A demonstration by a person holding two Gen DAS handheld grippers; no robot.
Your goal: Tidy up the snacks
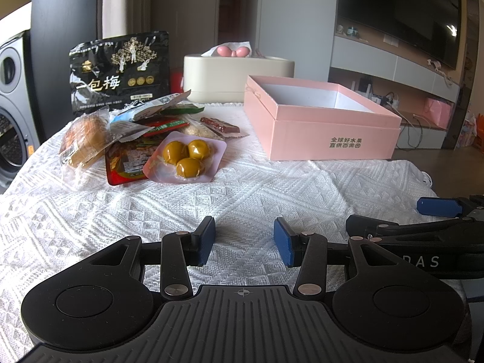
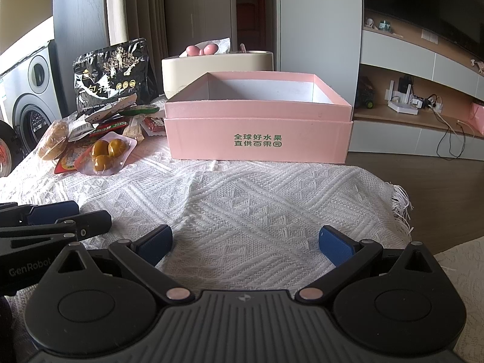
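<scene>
**Two grippers at rest before a snack pile and an open pink box**

Left wrist view: the left gripper sits low over the white knitted cloth covering the desk, its blue-padded jaws apart and holding nothing. The snack pile lies at 11 o'clock from it. A pack of three yellow-green plums is the nearest item, overlapping a red packet; a wrapped brown cake lies at the pile's 9 o'clock edge, and a dark red bar at its 3 o'clock edge. A black bag stands upright behind the pile. The pink box, open and bare inside, stands at 1 o'clock, apart from the snacks. A cream tissue holder stands behind, between bag and box.

Right wrist view: the right gripper faces the pink box at 12 o'clock, jaws wide apart and holding nothing; the snack pile lies at 10 o'clock
</scene>
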